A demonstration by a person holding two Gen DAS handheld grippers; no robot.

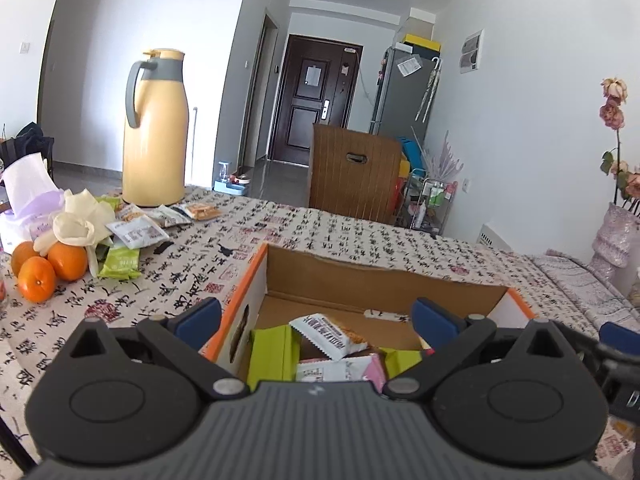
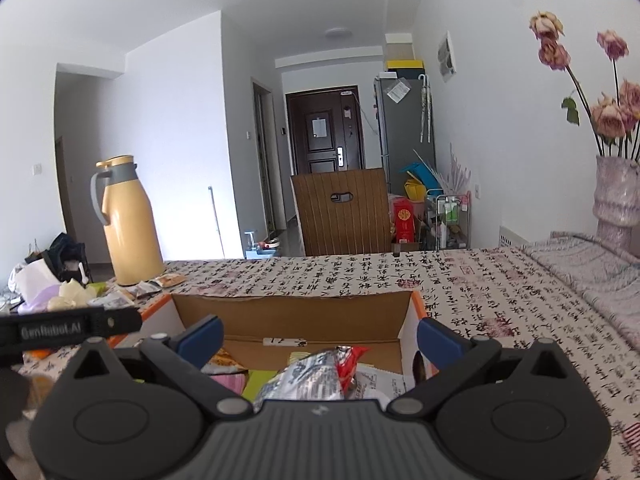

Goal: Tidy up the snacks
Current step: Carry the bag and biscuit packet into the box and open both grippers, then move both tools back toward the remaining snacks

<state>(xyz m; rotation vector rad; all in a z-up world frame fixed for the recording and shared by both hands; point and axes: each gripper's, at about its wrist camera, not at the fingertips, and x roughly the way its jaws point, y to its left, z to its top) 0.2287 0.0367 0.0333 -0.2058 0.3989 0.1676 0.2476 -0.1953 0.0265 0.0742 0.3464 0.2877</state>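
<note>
An open cardboard box (image 1: pixel 384 280) with orange-edged white sides sits on the table in front of both grippers. Inside it lie several snack packets: a green one (image 1: pixel 272 354), a white one with orange print (image 1: pixel 328 334) and a pink one (image 1: pixel 372 368). My left gripper (image 1: pixel 316 320) hovers over the box, jaws wide open and empty. In the right wrist view the box (image 2: pixel 296 312) holds a silver and red packet (image 2: pixel 320 368). My right gripper (image 2: pixel 318 340) is above it, open, gripping nothing. More loose snack packets (image 1: pixel 136 232) lie at the table's left.
A yellow thermos jug (image 1: pixel 156 132) stands at the back left. Three oranges (image 1: pixel 44 268), a cream glove (image 1: pixel 80 224) and a tissue pack (image 1: pixel 28 196) lie at the left edge. A vase of dried roses (image 2: pixel 616 192) stands at the far right. A wooden chair back (image 1: pixel 352 172) rises beyond the table.
</note>
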